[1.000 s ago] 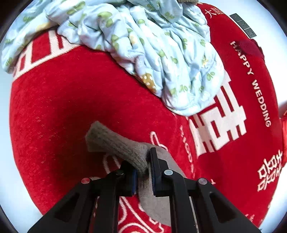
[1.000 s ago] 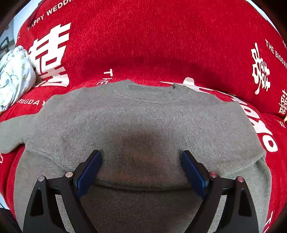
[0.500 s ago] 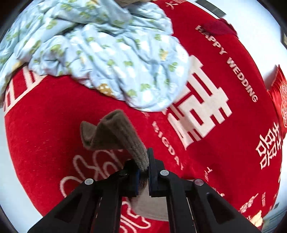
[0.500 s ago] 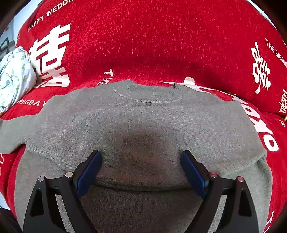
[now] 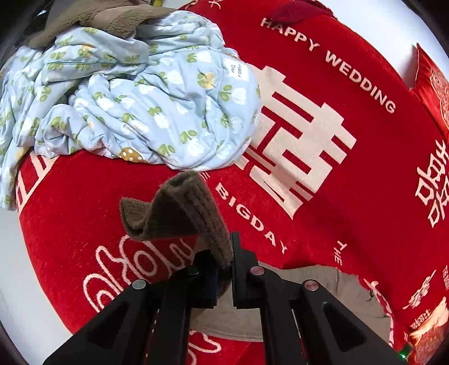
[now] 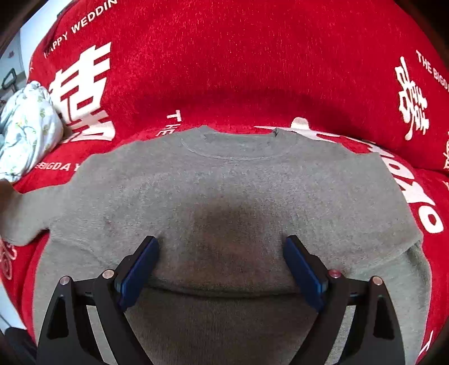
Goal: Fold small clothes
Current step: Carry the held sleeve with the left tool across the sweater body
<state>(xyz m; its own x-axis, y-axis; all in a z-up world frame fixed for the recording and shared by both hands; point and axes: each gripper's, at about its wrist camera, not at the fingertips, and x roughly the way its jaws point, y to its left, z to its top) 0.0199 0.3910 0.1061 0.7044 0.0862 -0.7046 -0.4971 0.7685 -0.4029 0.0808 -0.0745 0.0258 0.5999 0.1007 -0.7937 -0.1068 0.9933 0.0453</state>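
Observation:
A small grey-brown knit sweater (image 6: 224, 196) lies flat on a red blanket (image 6: 224, 70), neckline away from me. My right gripper (image 6: 221, 252) is open, its fingers resting on the sweater's middle, one on each side. My left gripper (image 5: 224, 258) is shut on the sweater's left sleeve cuff (image 5: 179, 213) and holds it lifted above the blanket; the cuff droops over to the left. The sweater's body shows in the left wrist view (image 5: 308, 283) behind the fingers.
A crumpled light-blue quilt with a green leaf print (image 5: 126, 98) lies on the blanket's far left; it also shows in the right wrist view (image 6: 25, 126). A brown fleece item (image 5: 112, 16) lies behind it. A red cushion (image 5: 432, 84) sits at far right.
My left gripper has lifted the sleeve cuff off the blanket and swung right, toward the sweater's body. The right gripper has stayed still on the sweater.

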